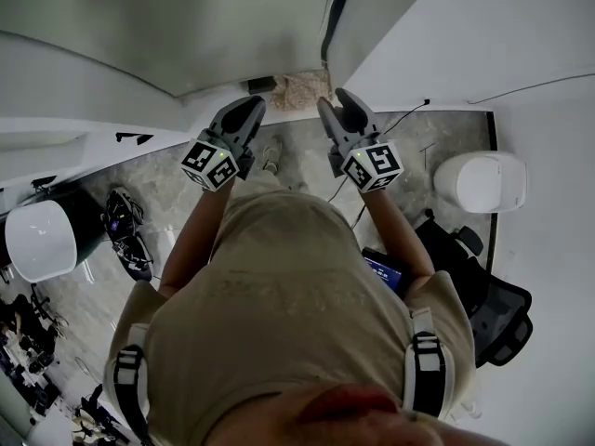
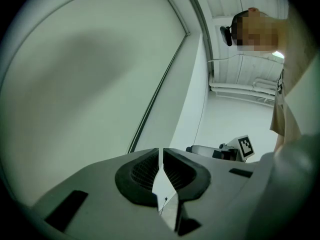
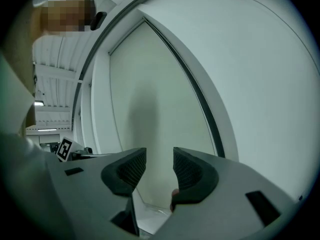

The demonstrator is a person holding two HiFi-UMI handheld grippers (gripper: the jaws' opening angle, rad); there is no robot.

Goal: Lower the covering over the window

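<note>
A pale roller blind covers the window, with a dark frame strip along its edge. The right gripper view shows the same blind hanging down to the sill. In the head view both grippers are held up side by side before the blind. My left gripper has its jaws almost together, with only a thin slit and nothing visible between them. My right gripper stands open with an empty gap. Neither gripper touches the blind.
A white wall with a thin cable runs at the right. On the marble floor stand a white round stool, a black office chair, another white round seat and black gear.
</note>
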